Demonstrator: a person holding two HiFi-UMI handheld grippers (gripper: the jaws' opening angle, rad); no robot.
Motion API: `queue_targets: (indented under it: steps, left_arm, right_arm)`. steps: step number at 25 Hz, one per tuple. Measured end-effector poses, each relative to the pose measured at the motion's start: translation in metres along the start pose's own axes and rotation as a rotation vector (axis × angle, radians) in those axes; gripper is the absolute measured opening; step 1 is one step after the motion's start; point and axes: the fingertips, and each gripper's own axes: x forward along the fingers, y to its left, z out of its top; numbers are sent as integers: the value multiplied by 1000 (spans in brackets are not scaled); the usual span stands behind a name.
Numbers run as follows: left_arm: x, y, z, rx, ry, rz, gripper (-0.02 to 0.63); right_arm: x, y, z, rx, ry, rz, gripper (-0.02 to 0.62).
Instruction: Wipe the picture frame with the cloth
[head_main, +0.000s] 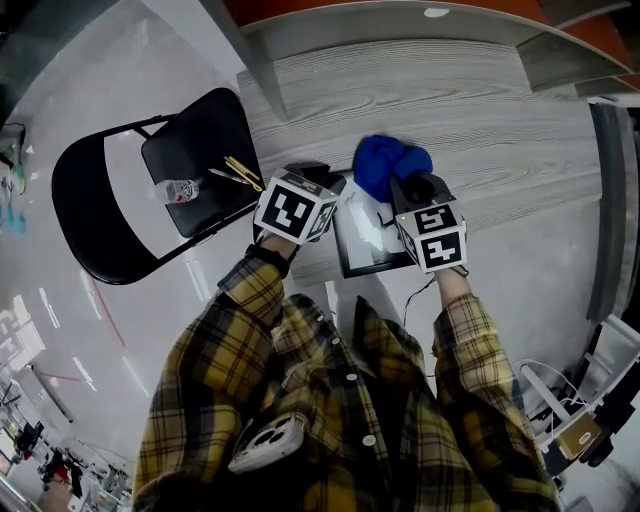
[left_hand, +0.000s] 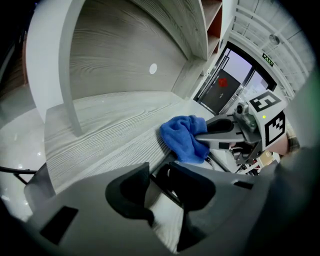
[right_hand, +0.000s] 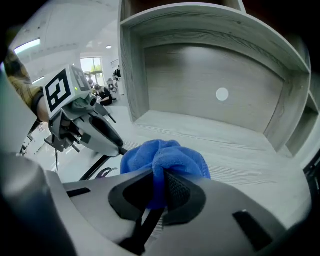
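**Head view.** A person in a yellow plaid shirt (head_main: 330, 400) stands over a grey wood-grain tabletop (head_main: 470, 100) that fills the upper half of the frame. A black picture frame (head_main: 362, 230) lies flat on it just above centre, its glass catching glare. The left gripper (head_main: 310, 185) sits at the frame's left edge. The right gripper (head_main: 415, 190) is at the frame's upper right corner. A bunched blue cloth (head_main: 385, 160) sits at the tip of the right gripper, overlapping the frame's top edge. At upper left, beside the tabletop, a black folding chair (head_main: 195, 140) carries a small clear bottle (head_main: 180, 190) and a few thin yellow sticks (head_main: 242, 172). A phone (head_main: 268, 443) shows in the shirt pocket at the bottom of the frame.

**Left gripper view.** The jaws stand wide apart at lower centre. The black edge of the picture frame crosses the gap between them, with pale surface visible below it. The cloth and the right gripper lie beyond, to the right of centre.

**Right gripper view.** The jaws are clamped on a fold of the cloth at lower centre. The rest of the cloth billows above them. The left gripper appears at left, over the frame's dark edge.
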Motion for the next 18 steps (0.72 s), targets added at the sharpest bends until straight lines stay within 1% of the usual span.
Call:
queue_targets:
  steps: [5,18]
  left_arm:
    - [1,1,-1,-17,0,11,127]
    - [0,1,0,-21,-3,12,127]
  right_arm:
    - [-6,10,-14,78,44,42,48]
    - [-53,53,-79,119,135,113,49]
